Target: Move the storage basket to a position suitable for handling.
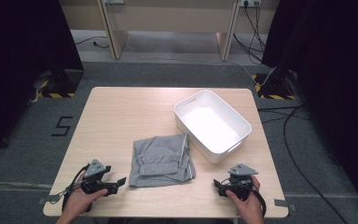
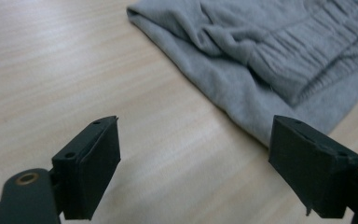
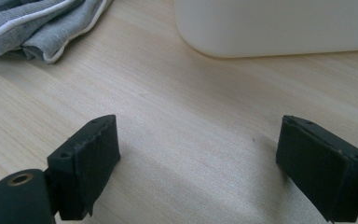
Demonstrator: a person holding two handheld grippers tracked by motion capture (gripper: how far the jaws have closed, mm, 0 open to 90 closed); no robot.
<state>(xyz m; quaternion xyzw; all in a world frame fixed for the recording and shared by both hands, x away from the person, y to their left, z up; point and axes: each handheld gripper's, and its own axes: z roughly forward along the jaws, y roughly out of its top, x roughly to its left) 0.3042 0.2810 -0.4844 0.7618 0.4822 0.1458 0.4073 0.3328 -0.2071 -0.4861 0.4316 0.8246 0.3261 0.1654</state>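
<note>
Folded grey garment (image 2: 270, 51) cut off, left gripper (image 2: 193, 163) gaping, bin (image 3: 279, 25) cropped

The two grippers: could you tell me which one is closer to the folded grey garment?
The left gripper: its open jaws almost reach the grey garment's near left corner, while the right gripper sits farther off, past bare table.

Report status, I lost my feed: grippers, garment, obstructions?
Left gripper and right gripper open, empty. Folded grey garment between them, untouched. White bin beside it, nothing blocking.
</note>
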